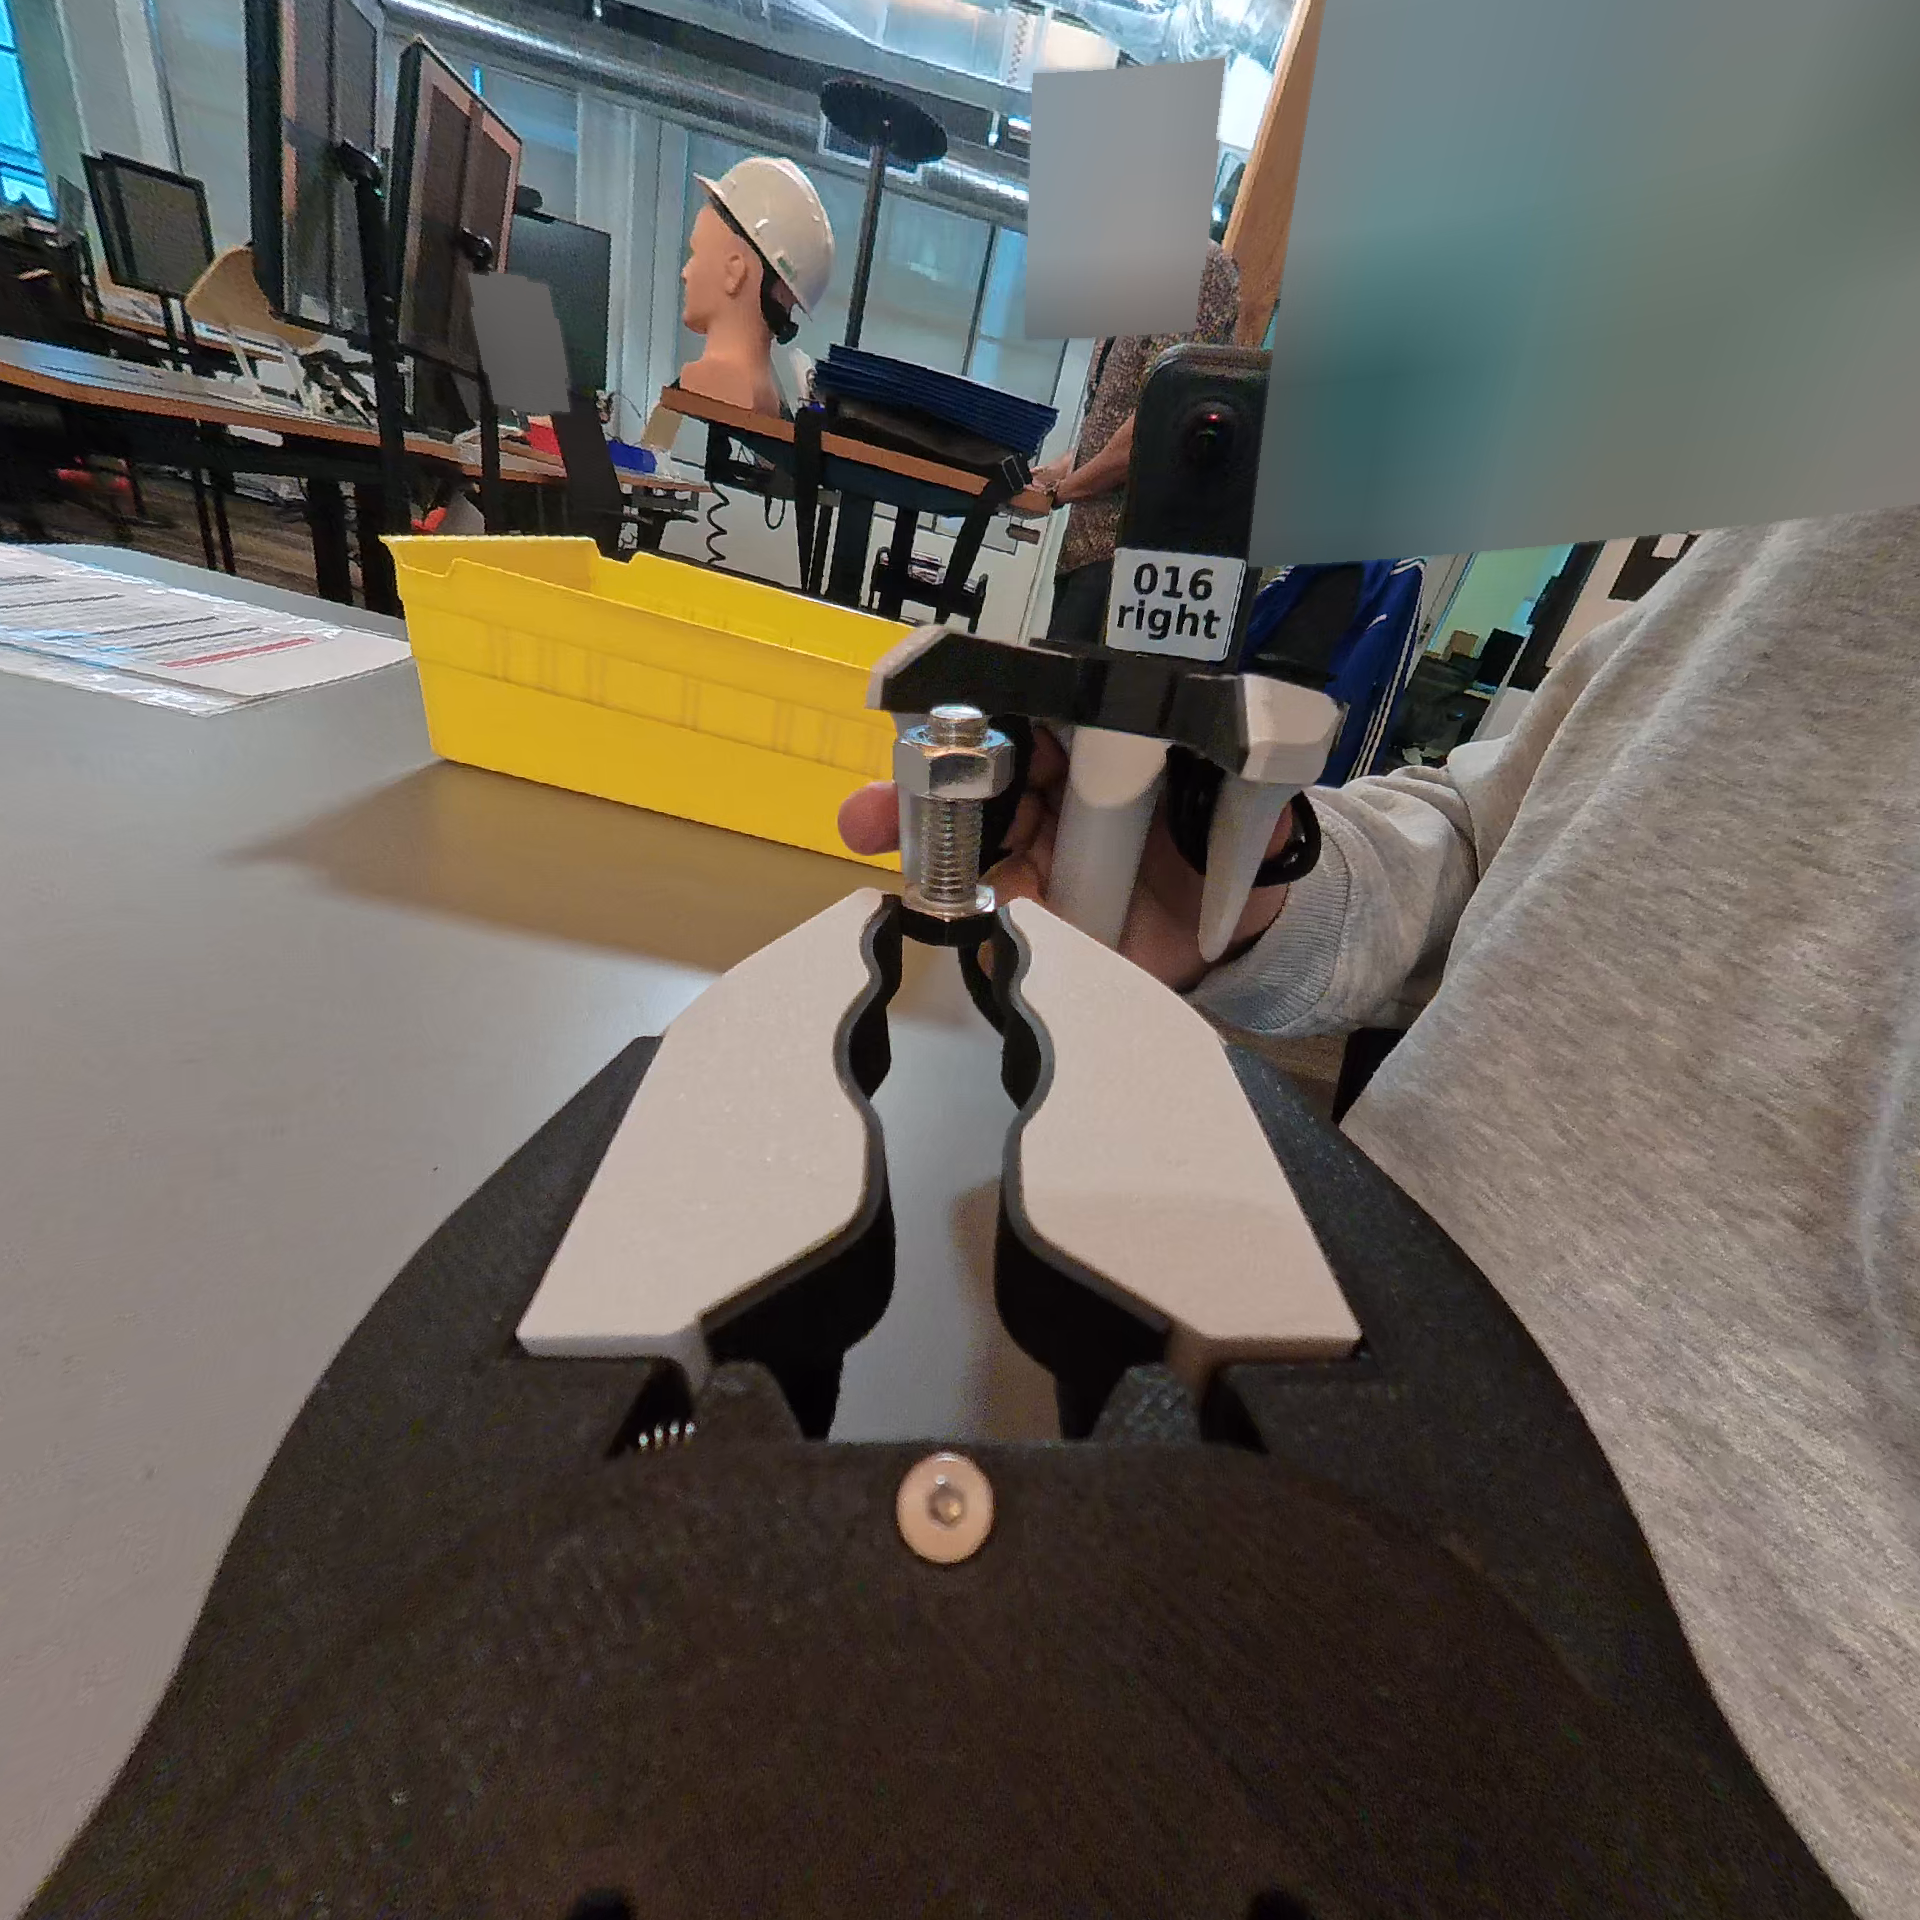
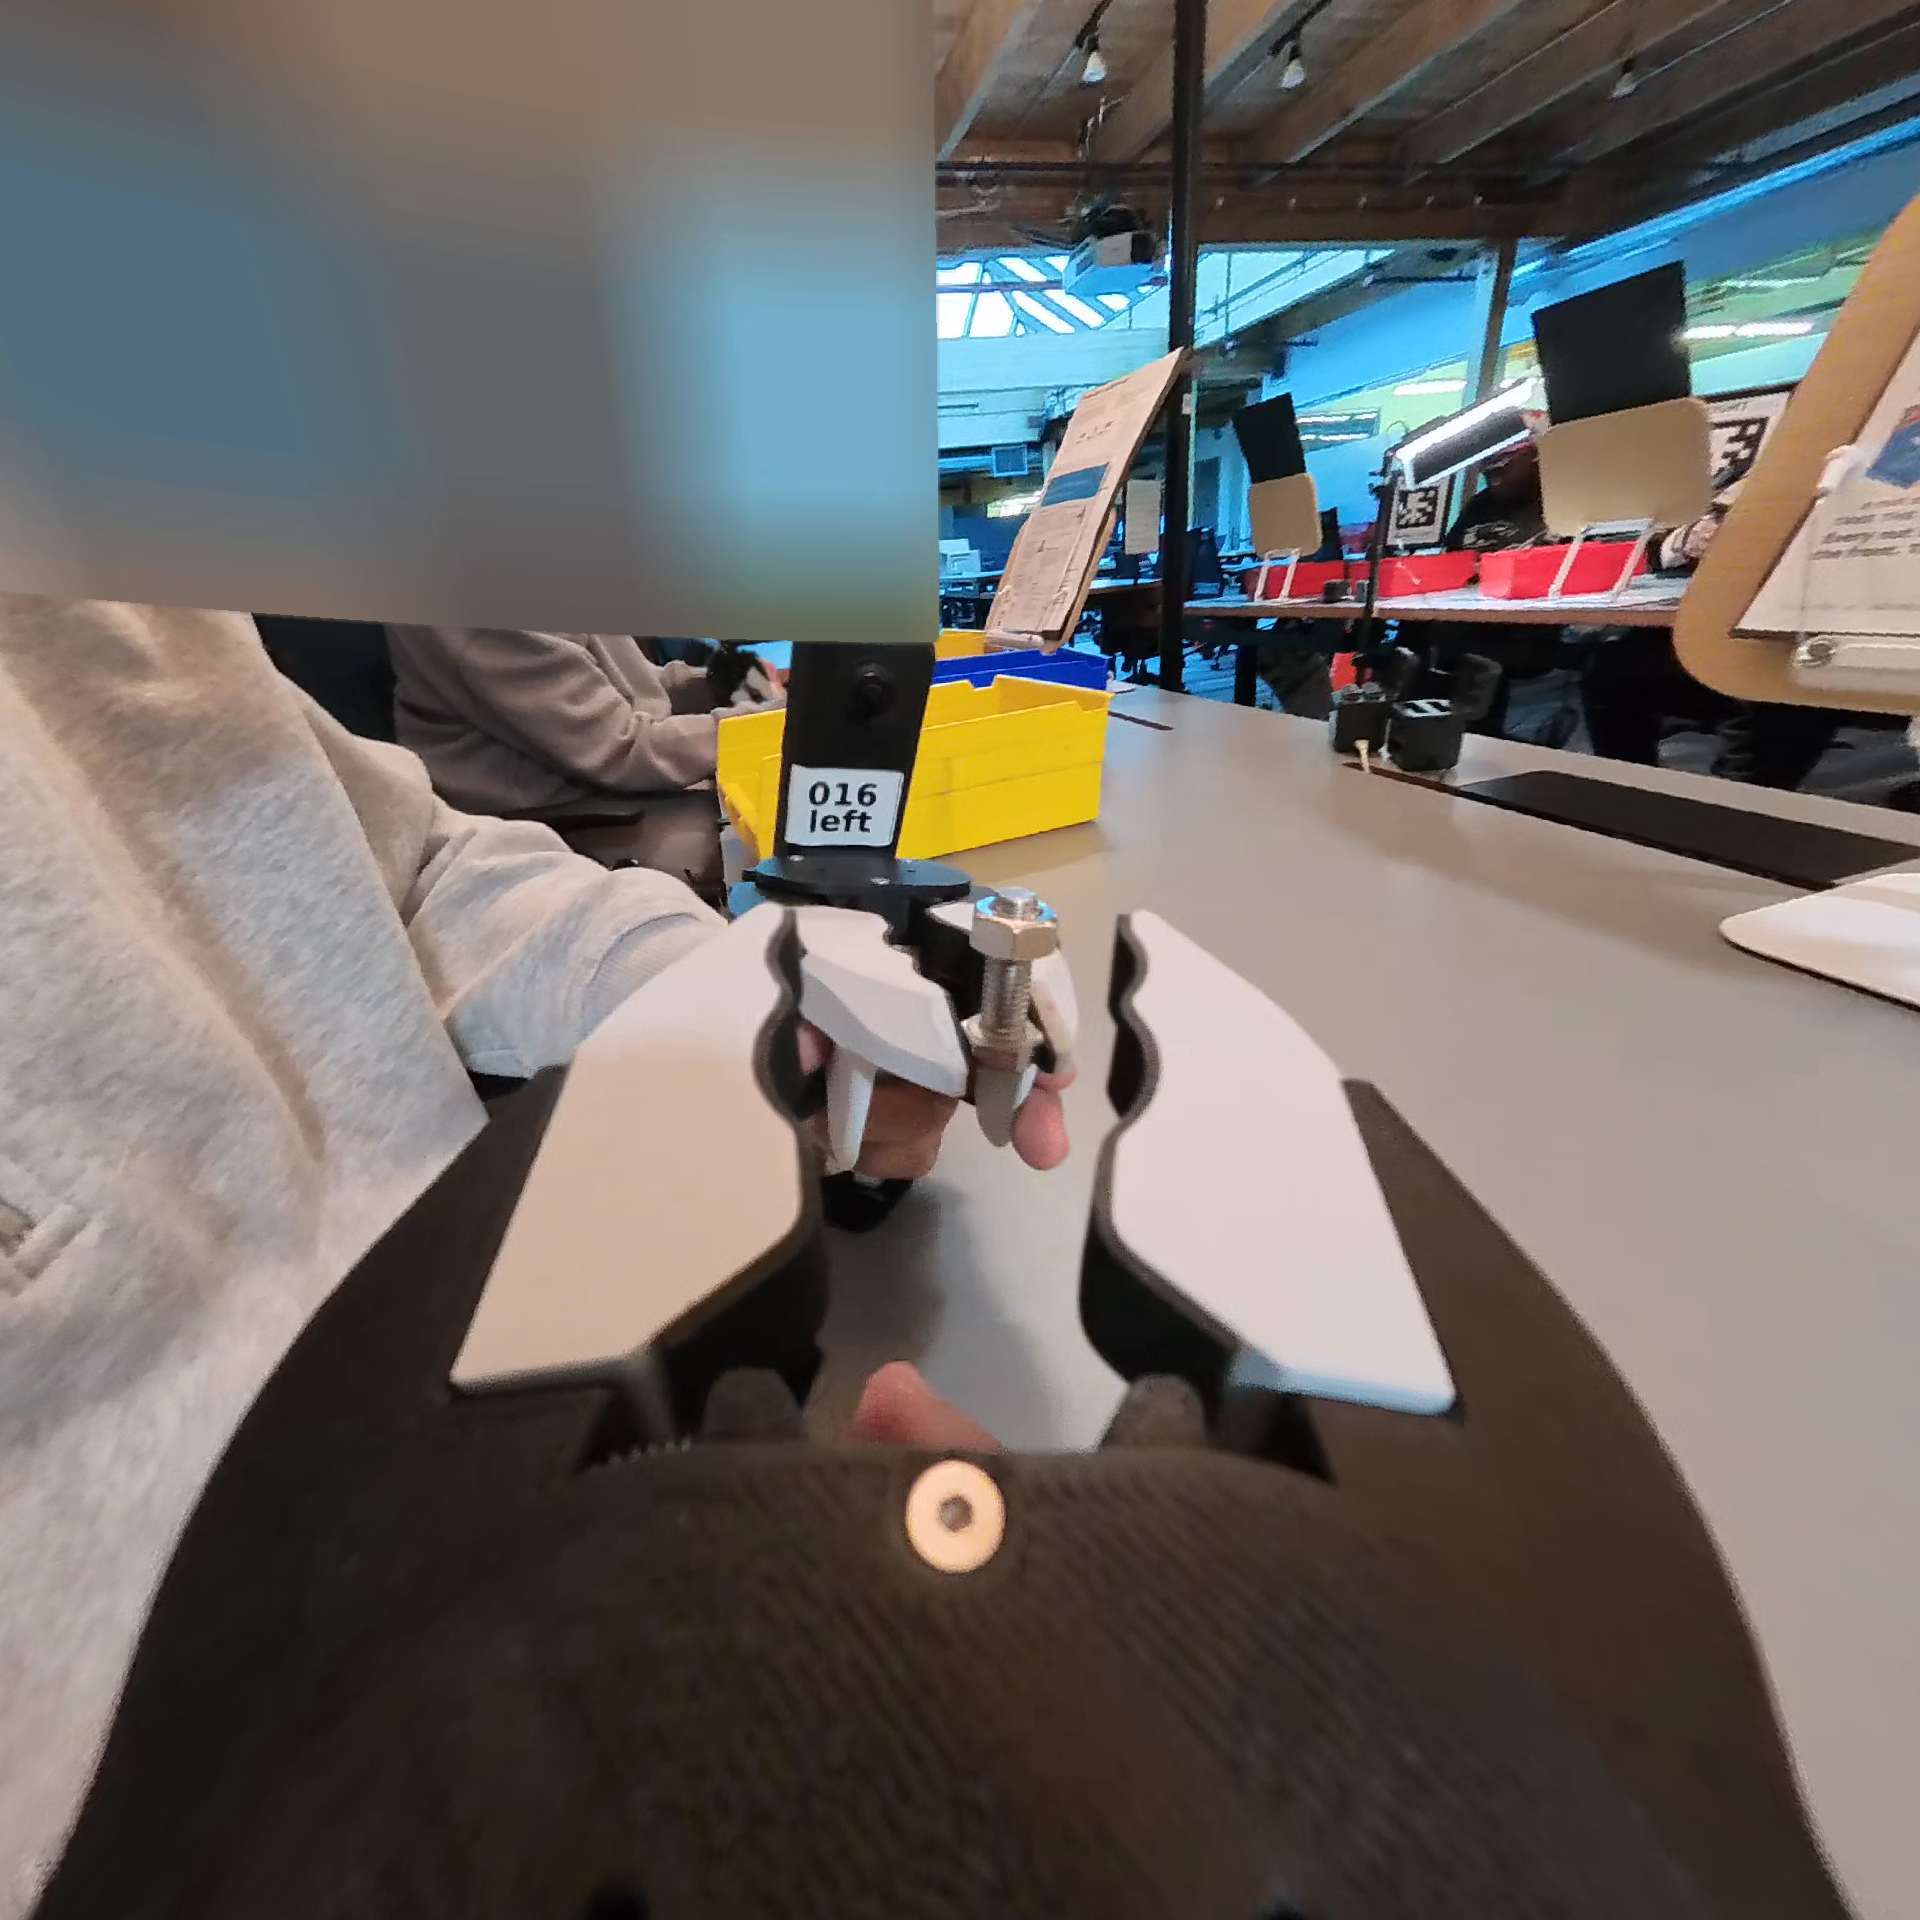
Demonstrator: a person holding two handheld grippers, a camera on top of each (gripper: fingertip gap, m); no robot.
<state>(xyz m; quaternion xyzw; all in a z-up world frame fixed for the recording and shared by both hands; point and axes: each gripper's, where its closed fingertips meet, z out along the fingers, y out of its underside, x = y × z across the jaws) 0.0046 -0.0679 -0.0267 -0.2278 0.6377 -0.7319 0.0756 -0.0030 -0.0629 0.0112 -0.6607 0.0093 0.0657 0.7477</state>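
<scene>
Bolt [image 1: 943,831] head hidden between fingers [image 1: 821,997]

Two close wrist views facing each other, sharing bolt [image 1: 948,821], table [image 1: 260,1039]

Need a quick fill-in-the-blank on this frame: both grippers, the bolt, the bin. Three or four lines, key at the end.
1. The left gripper is shut on the head end of a silver ____.
2. Near the top of the bolt sits a hex ____.
3. The right gripper has its fingers ____, holding nothing.
4. The bin on the grey table behind the bolt is coloured ____.

Missing words: bolt; nut; open; yellow
</scene>
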